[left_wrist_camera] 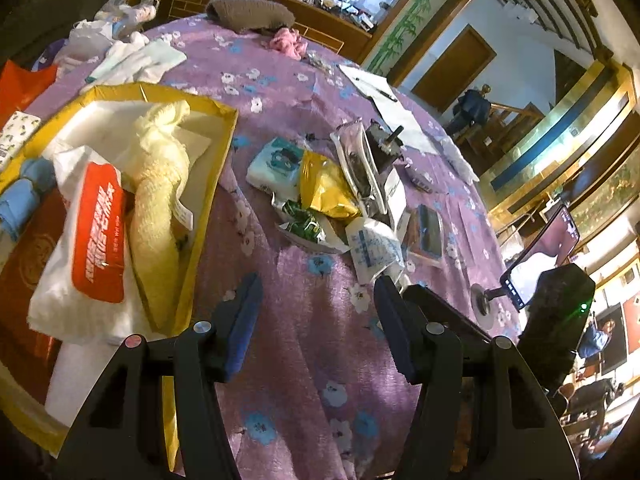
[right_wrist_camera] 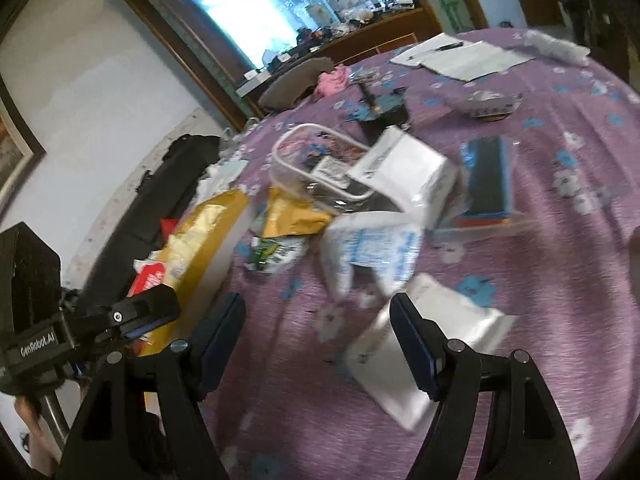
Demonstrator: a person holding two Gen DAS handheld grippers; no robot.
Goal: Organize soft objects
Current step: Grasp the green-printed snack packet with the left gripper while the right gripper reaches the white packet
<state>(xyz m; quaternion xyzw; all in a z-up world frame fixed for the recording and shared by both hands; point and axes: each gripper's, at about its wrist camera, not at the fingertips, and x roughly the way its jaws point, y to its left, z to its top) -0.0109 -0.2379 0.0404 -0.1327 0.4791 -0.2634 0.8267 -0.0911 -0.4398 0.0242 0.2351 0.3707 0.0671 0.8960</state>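
Observation:
A yellow box (left_wrist_camera: pixel 222 152) at the left holds a rolled pale yellow towel (left_wrist_camera: pixel 160 184), a red and white wipes pack (left_wrist_camera: pixel 96 232) and a blue cloth (left_wrist_camera: pixel 24 196). My left gripper (left_wrist_camera: pixel 316 296) hangs open over bare purple tablecloth just right of the box, nothing between its fingers. Ahead of it lies a pile with a teal-printed tissue pack (left_wrist_camera: pixel 276 164) and a white and blue tissue pack (left_wrist_camera: pixel 372 248). In the blurred right wrist view, my right gripper (right_wrist_camera: pixel 318 308) is open and empty just short of that white and blue tissue pack (right_wrist_camera: pixel 372 256). A white pouch (right_wrist_camera: pixel 424 344) lies under its right finger.
The pile also has a yellow bag (left_wrist_camera: pixel 324 188), a green snack packet (left_wrist_camera: pixel 304 224), a clear tub (right_wrist_camera: pixel 316 168), a white box (right_wrist_camera: pixel 404 168) and a dark bagged box (right_wrist_camera: pixel 486 176). Papers with a pen (left_wrist_camera: pixel 376 88), a pink cloth (left_wrist_camera: pixel 286 42) and a brown knit (left_wrist_camera: pixel 248 10) lie farther back. A phone on a stand (left_wrist_camera: pixel 540 256) stands at the right.

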